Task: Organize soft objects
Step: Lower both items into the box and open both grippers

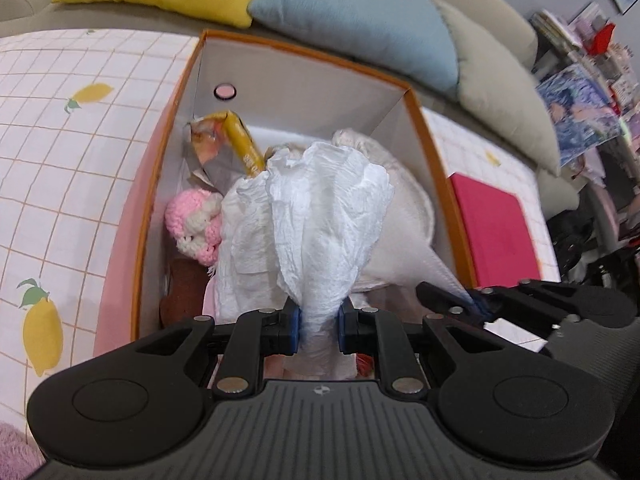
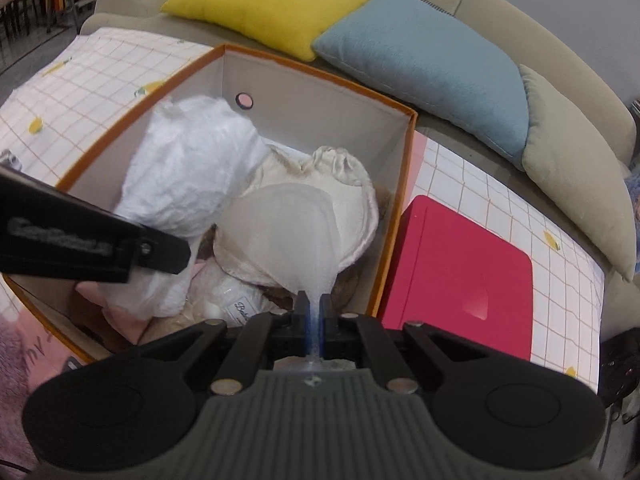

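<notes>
Here we have our left gripper [image 1: 318, 326] clamped on a crumpled white tissue [image 1: 320, 216], held above the orange-rimmed box [image 1: 304, 50]. Our right gripper [image 2: 315, 316] pinches a thin translucent pad [image 2: 288, 232] over the box's near right side, above a cream pouch [image 2: 352, 184]. A red box [image 2: 460, 276] sits just right.

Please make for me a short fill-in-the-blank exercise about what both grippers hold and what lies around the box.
1. The left gripper is shut on a crumpled white ____.
2. The box has an ____ rim.
3. The sheer mesh piece is pinched by the ____ gripper.
4. Between the yellow pillow and the beige pillow lies a ____ one.

Missing words: tissue; orange; right; blue
</notes>
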{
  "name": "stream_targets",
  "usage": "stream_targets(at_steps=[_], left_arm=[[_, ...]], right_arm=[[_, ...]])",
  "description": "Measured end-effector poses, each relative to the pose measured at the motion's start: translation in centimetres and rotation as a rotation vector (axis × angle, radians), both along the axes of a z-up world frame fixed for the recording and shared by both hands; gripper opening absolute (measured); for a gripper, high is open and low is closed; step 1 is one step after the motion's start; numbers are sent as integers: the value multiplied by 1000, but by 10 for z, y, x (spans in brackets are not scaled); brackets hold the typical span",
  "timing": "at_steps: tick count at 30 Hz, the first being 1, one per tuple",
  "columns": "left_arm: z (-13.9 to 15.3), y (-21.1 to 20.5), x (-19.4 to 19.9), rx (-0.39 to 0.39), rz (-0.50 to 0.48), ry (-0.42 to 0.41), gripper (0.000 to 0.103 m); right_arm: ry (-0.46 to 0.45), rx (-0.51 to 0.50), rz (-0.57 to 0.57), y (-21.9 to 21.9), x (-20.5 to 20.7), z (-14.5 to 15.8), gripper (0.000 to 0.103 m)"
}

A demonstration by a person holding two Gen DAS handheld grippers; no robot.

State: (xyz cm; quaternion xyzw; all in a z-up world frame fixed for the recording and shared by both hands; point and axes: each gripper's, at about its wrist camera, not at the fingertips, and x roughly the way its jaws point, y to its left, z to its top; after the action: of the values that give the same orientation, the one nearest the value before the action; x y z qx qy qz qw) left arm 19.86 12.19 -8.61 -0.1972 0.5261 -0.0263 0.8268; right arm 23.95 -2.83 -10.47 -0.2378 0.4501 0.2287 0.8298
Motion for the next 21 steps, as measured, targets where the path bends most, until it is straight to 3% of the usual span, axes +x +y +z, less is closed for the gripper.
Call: stream_targets(at_steps=[7, 9, 11, 15, 18, 21], left_arm=[[-13, -7, 13, 43, -30, 52, 20], [-10, -9, 12, 45, -38, 44, 26], [-8, -8, 10, 47, -33, 41, 30], [1, -7, 5, 27, -19, 17, 61], [14, -7, 0, 32, -20, -23, 67], [29, -7, -5, 37, -7, -61, 75]], right_arm=[[28, -31, 22, 3, 7, -13, 4], [28, -27, 46, 3, 4, -13, 9], [2, -36, 76, 5, -1, -12, 24], [-28, -29, 105, 3, -7, 0, 36], [-35, -23, 121, 2, -10, 14, 45], [-56, -33, 128, -2, -13, 31, 61]])
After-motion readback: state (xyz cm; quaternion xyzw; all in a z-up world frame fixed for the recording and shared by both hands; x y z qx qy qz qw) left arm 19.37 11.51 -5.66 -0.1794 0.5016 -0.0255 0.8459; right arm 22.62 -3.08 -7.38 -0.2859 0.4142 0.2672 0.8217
